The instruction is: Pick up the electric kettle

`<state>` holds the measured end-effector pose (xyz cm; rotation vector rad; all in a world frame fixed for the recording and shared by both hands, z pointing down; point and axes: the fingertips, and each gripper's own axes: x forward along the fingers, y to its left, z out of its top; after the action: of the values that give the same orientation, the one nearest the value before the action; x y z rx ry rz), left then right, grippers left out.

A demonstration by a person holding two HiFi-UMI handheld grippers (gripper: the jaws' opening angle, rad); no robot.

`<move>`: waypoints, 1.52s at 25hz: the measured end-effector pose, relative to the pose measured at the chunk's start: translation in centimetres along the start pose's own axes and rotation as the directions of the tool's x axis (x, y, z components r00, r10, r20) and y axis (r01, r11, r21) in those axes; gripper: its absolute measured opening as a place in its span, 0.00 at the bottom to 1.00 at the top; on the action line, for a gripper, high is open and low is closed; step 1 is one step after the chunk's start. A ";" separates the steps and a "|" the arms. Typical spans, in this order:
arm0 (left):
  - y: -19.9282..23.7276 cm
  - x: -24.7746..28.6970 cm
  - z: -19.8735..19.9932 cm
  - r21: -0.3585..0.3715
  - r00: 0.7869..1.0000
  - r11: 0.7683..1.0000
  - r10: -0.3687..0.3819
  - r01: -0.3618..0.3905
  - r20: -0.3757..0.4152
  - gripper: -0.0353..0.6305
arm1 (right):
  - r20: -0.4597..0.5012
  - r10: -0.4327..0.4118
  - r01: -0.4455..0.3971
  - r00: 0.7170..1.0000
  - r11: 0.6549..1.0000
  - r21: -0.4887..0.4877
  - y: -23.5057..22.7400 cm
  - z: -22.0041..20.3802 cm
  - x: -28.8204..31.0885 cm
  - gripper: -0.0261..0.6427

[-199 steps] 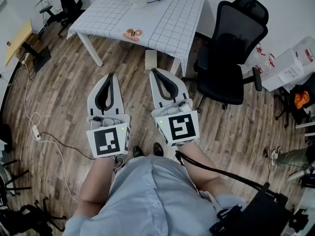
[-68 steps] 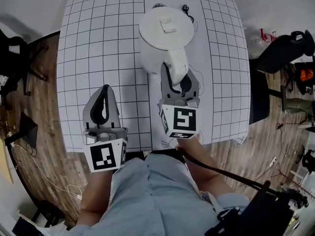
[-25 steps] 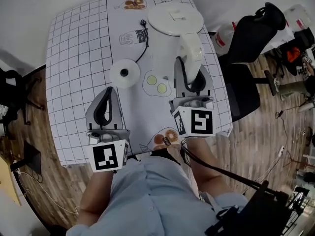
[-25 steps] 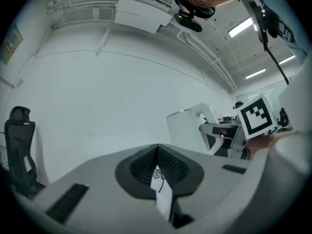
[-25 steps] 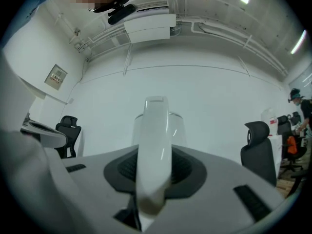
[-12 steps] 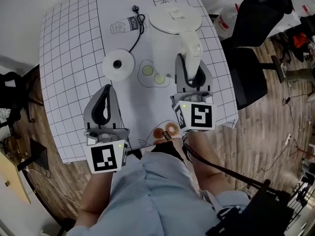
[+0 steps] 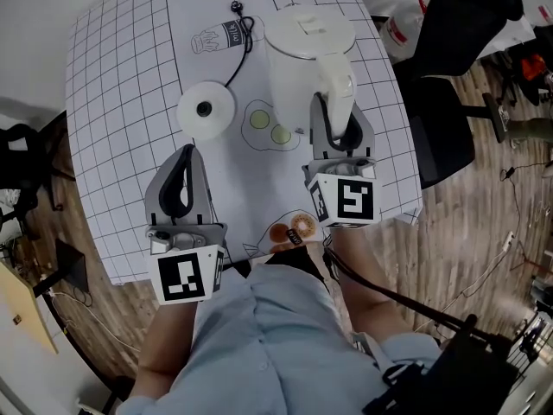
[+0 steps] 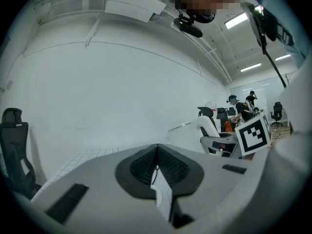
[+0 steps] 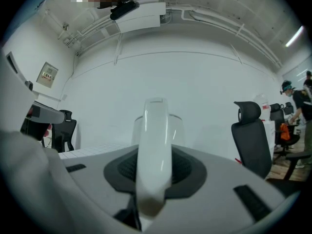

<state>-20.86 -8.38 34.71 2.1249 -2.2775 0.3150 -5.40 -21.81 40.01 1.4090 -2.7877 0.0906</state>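
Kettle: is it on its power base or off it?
Off. In the head view the kettle is well to the right of the round base, whose top lies bare.

"milk" (small, slanted), on the bottle drawing — printed on the gridded tablecloth

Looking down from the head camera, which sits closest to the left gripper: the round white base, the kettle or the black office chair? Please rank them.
From the left gripper:
1. The round white base, just ahead of it on the table.
2. The kettle, farther off to the right.
3. The black office chair, beyond the table's right edge.
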 end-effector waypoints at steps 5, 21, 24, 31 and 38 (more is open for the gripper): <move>-0.1 0.3 -0.2 0.004 1.000 1.000 -0.002 0.002 -0.007 0.05 | 0.005 0.012 -0.011 1.000 1.000 -0.014 -0.2 -0.9 -0.4 0.18; -1.7 0.5 0.0 0.000 0.999 0.999 -0.050 0.050 0.004 0.05 | -0.023 -0.003 0.002 1.000 1.000 -0.021 0.4 -3.5 -3.9 0.19; -1.9 0.1 0.1 0.003 0.998 0.999 -0.054 0.054 0.009 0.05 | -0.040 -0.022 0.022 0.999 1.000 -0.018 0.4 -4.4 -4.7 0.19; -2.5 -0.9 0.3 0.007 0.997 0.997 -0.073 0.073 0.019 0.05 | -0.088 -0.044 0.042 0.995 0.999 -0.029 0.6 -6.1 -6.2 0.20; -2.8 -1.9 0.6 0.008 0.996 0.997 -0.081 0.081 0.033 0.05 | -0.085 -0.041 0.037 0.996 0.998 -0.054 0.9 -5.4 -6.3 0.27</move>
<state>-17.90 -6.82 34.20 2.2346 -2.2027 0.2885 -2.44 -15.92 45.14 1.4123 -2.6723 0.0754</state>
